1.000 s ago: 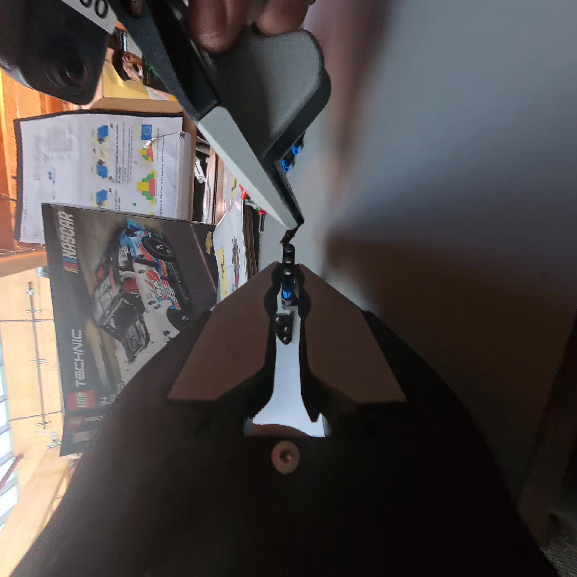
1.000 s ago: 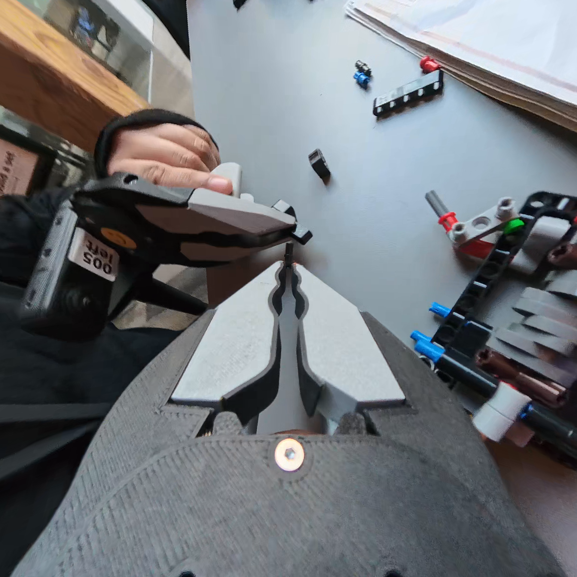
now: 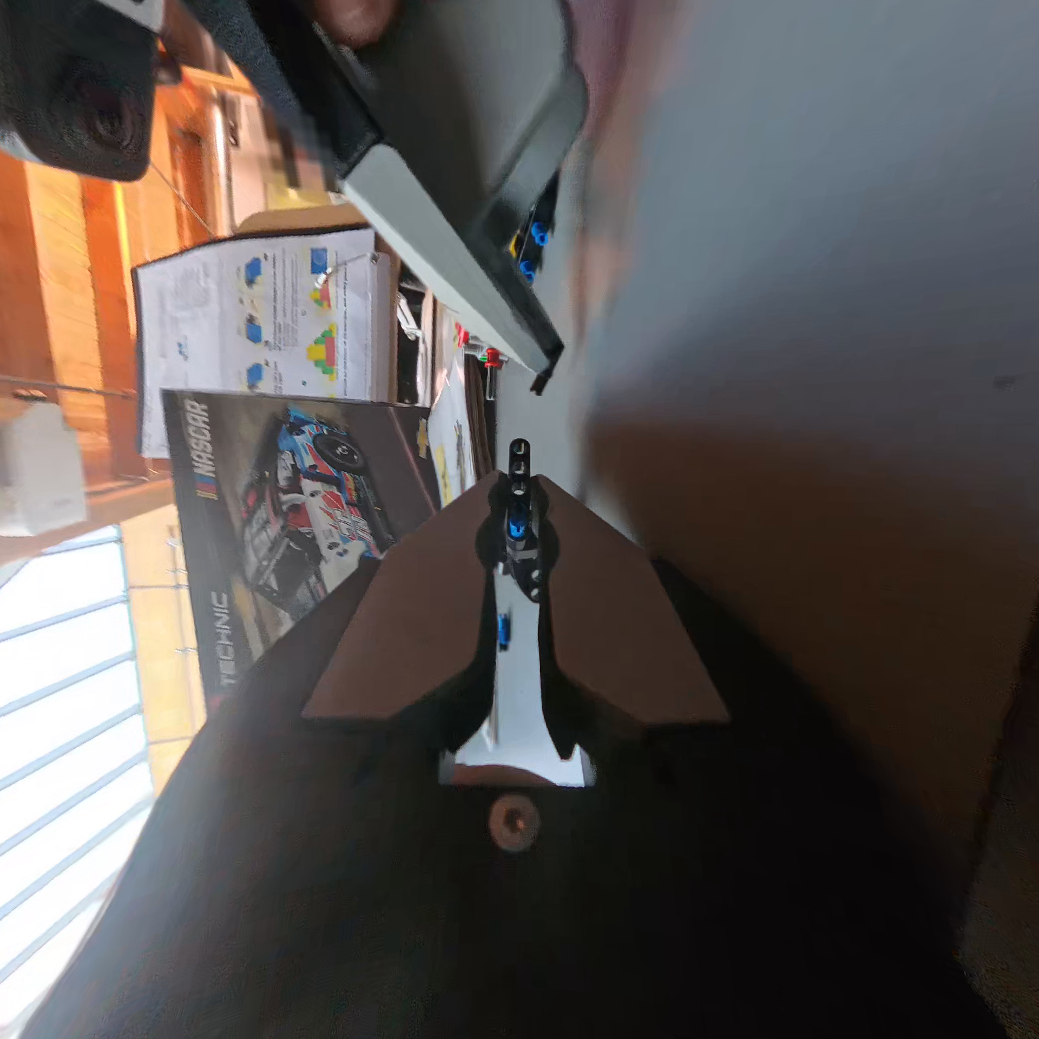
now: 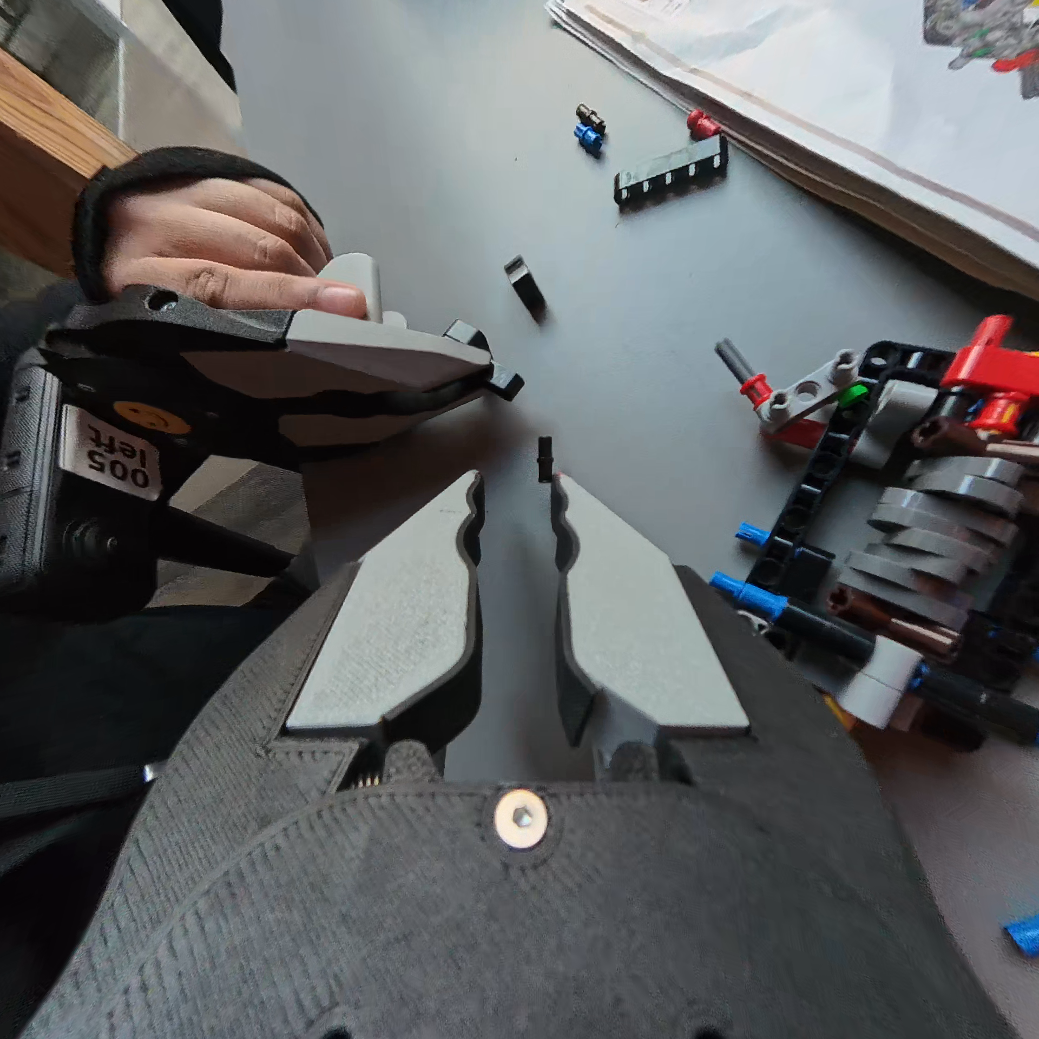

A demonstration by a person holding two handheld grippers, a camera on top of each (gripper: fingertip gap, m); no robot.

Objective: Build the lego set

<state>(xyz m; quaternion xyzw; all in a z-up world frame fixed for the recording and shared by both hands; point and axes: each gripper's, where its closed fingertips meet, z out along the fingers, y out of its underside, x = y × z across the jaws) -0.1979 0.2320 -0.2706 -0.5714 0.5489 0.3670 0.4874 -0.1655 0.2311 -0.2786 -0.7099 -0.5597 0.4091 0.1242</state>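
My left gripper [image 3: 517,483] is shut on a short black Technic beam [image 3: 518,466] with a blue pin [image 3: 514,528] in it. In the right wrist view the left gripper [image 4: 495,376] is at the left, held by a hand, with the beam's black end [image 4: 506,385] poking out. My right gripper [image 4: 516,478] is open. A small black pin [image 4: 544,458] sits just off the tip of its right finger. I cannot tell whether the pin touches the finger or lies on the grey table [image 4: 618,348]. The right gripper [image 3: 450,242] also shows at the top of the left wrist view.
A partly built model [image 4: 899,534] lies at the right. Farther off lie a long black beam [image 4: 672,174], a small black piece [image 4: 525,287], blue and black pins [image 4: 589,126] and a red pin [image 4: 700,123]. An instruction booklet [image 4: 843,112] is at top right. The set box [image 3: 292,506] stands at the left. Tip to tip, the grippers are about 4 cm apart. From the left gripper's tips to the small black piece [image 4: 525,287] is close to 4 cm.
My right gripper was shut on the black pin against the left gripper's beam. Now it has opened and drawn back. The left gripper still holds the beam.
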